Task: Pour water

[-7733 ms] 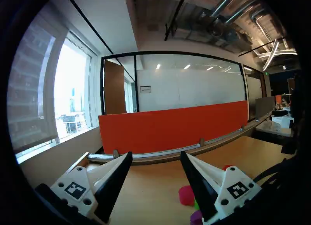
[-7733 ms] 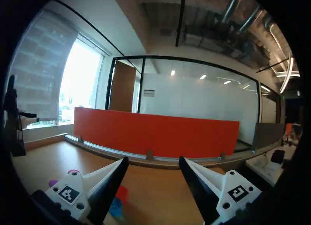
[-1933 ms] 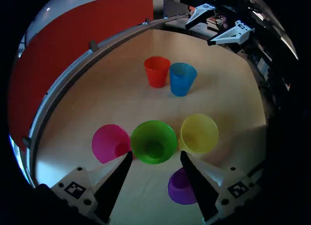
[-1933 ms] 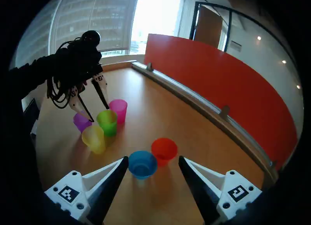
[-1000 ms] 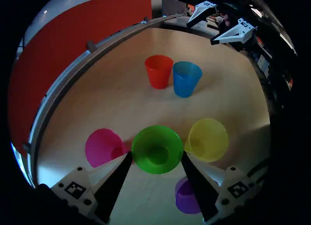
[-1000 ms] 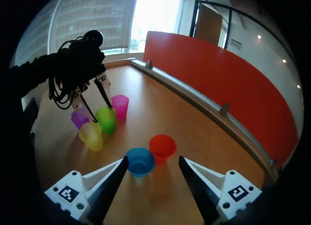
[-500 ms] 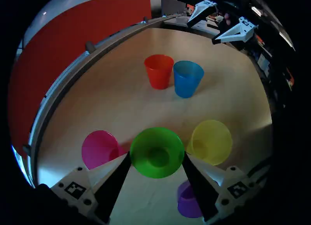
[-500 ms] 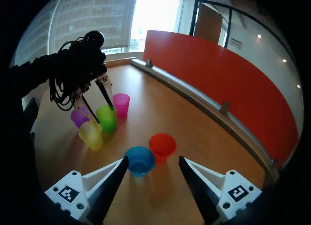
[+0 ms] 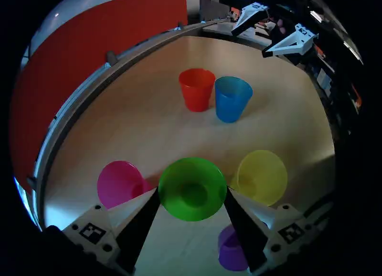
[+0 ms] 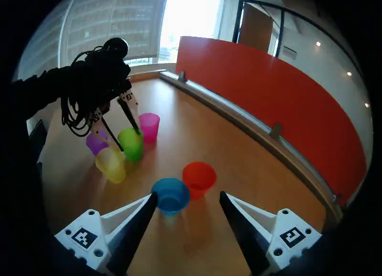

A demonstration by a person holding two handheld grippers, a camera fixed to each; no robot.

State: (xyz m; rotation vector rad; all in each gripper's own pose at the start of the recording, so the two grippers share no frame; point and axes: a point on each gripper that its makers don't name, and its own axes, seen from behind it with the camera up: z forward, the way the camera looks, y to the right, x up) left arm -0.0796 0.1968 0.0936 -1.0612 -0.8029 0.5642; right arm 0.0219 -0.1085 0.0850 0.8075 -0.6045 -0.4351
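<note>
Six plastic cups stand on a wooden table. My left gripper [image 9: 191, 193] is open, its fingers on either side of the green cup [image 9: 192, 189], close to its rim. Around it stand a pink cup [image 9: 118, 184], a yellow cup [image 9: 262, 176] and a purple cup [image 9: 232, 242]. Farther off are the red cup [image 9: 196, 89] and blue cup [image 9: 232, 98]. My right gripper [image 10: 187, 195] is open above the table, with the blue cup [image 10: 170, 195] near its left finger and the red cup [image 10: 198, 178] just beyond. The right gripper view has the left gripper [image 10: 119, 119] over the green cup [image 10: 131, 143].
An orange partition [image 10: 267, 99] on a metal rail runs along the table's far edge. A dark sleeve with cables [image 10: 71, 90] holds the left gripper. The right gripper [image 9: 274, 30] hangs beyond the red and blue cups. Bare table [image 9: 143, 118] lies between the two cup groups.
My left gripper has come down and forward, so the green cup now sits between its fingers. The right gripper has crept a little closer to the blue cup. Both stay open.
</note>
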